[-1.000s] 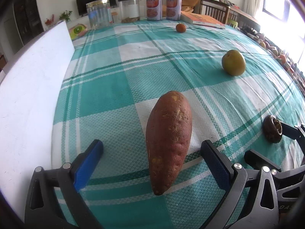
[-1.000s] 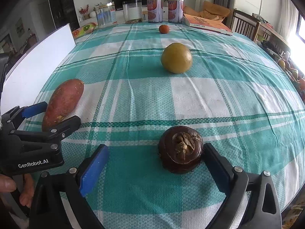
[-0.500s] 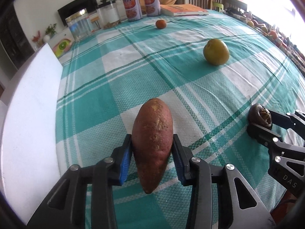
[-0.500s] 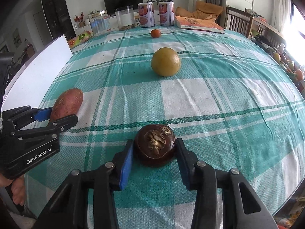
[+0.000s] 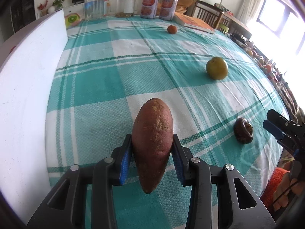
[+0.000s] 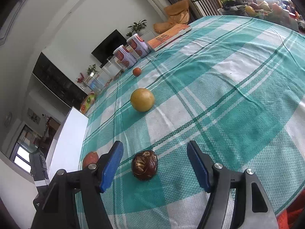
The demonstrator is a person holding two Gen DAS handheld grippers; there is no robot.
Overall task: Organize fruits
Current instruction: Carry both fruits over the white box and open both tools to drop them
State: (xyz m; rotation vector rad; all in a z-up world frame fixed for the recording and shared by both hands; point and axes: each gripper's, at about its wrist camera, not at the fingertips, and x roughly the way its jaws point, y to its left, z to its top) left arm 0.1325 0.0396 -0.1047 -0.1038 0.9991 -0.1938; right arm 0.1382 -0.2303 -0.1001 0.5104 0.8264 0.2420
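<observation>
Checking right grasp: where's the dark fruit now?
On the tablecloth, loose between the open right gripper's fingers; in the left view the dark fruit lies right of the gripped sweet potato.

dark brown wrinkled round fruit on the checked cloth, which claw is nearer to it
Right. The right claw is open with its fingers either side of the dark brown wrinkled round fruit, not touching. The left claw is off to its left, shut on the reddish sweet potato.

The bench (image 5: pixel 99 87) wears a teal and white checked cloth, with a white board (image 5: pixel 28 80) along its left edge. On the cloth lie a dark brown fruit (image 6: pixel 144 165), a yellow fruit (image 5: pixel 217 68) and a small orange fruit (image 5: pixel 172 29), all well apart. At the far end stand two tins (image 5: pixel 159 6), clear jars (image 5: pixel 95 6) and a book (image 5: pixel 194 22).
</observation>
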